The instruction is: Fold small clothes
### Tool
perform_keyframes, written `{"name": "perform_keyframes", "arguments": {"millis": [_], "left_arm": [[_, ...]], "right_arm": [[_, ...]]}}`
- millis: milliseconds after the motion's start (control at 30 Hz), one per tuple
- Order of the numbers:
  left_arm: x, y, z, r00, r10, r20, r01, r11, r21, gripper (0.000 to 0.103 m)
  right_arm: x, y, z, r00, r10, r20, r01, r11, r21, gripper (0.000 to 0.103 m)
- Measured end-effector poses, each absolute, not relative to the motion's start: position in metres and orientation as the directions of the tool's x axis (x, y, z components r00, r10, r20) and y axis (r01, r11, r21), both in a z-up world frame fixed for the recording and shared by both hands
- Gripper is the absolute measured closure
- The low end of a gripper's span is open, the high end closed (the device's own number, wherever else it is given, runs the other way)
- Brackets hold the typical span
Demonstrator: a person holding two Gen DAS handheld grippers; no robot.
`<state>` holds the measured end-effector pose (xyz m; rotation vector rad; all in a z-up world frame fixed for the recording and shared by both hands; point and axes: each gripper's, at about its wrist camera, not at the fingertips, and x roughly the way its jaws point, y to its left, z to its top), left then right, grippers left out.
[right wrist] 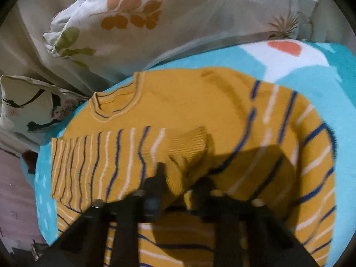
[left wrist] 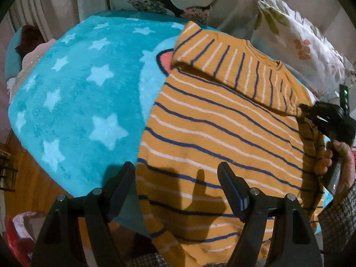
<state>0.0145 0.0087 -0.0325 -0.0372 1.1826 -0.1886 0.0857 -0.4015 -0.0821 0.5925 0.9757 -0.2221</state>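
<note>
Turquoise star-print fleece blanket [left wrist: 84, 93] covers the bed, carrying one mustard knit sweater with blue and white stripes [left wrist: 222, 138], soft, light and floppy. Its ribbed sleeve cuff [right wrist: 191, 142] is pinched in the right claw [right wrist: 178, 178]; the left claw [left wrist: 175, 184] hovers spread, empty. Hems and cuffs probably grip best. Two floral pillows [right wrist: 155, 17] lie behind.

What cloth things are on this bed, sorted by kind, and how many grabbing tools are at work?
Sweater: 1, mustard with blue and white stripes, one sleeve folded across it
Blanket: 1, turquoise with stars
Pillows: 2, a leaf-print one and a dark-figure one
Grippers: 2, left open, right gripping the sleeve's cuff
Total: 6
</note>
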Motion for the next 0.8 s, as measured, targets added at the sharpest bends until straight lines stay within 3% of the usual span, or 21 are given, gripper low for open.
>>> {"name": "perform_keyframes", "arguments": {"millis": [133,200,267,333,400,533,733,800], "left_arm": [[0.021,0.006,-0.044,0.333,-0.165,-0.928,0.141,0.982,-0.124,0.027],[0.023,-0.001,-0.047,0.326,-0.162,-0.931,0.165,0.98,-0.113,0.027],[0.022,-0.011,-0.052,0.321,-0.148,-0.935,0.206,0.975,-0.083,0.027],[0.02,-0.016,-0.059,0.313,-0.126,-0.941,0.231,0.971,-0.053,0.027],[0.017,-0.016,-0.067,0.301,-0.114,-0.947,0.245,0.969,-0.039,0.027],[0.005,-0.004,-0.077,0.293,-0.109,-0.95,0.258,0.966,-0.031,0.027],[-0.023,0.032,-0.072,0.365,-0.04,-0.93,0.227,0.973,0.047,0.023],[-0.03,0.051,-0.069,0.373,-0.03,-0.927,0.168,0.985,0.035,0.022]], "right_arm": [[0.077,-0.418,-0.08,0.544,0.005,-0.839,0.484,0.815,0.319,0.085],[0.076,-0.422,-0.077,0.518,-0.095,-0.85,0.518,0.826,0.223,0.085],[0.072,-0.43,-0.078,0.508,-0.089,-0.857,0.531,0.815,0.231,0.085],[0.056,-0.44,-0.074,0.537,-0.054,-0.842,0.531,0.797,0.288,0.077],[0.036,-0.444,-0.065,0.579,-0.034,-0.814,0.515,0.79,0.333,0.052],[-0.016,-0.444,-0.045,0.648,-0.054,-0.759,0.477,0.806,0.35,0.033],[-0.089,-0.457,-0.058,0.602,0.097,-0.793,0.451,0.778,0.438,0.032],[-0.115,-0.455,-0.056,0.59,0.065,-0.804,0.449,0.802,0.394,0.032]]}}
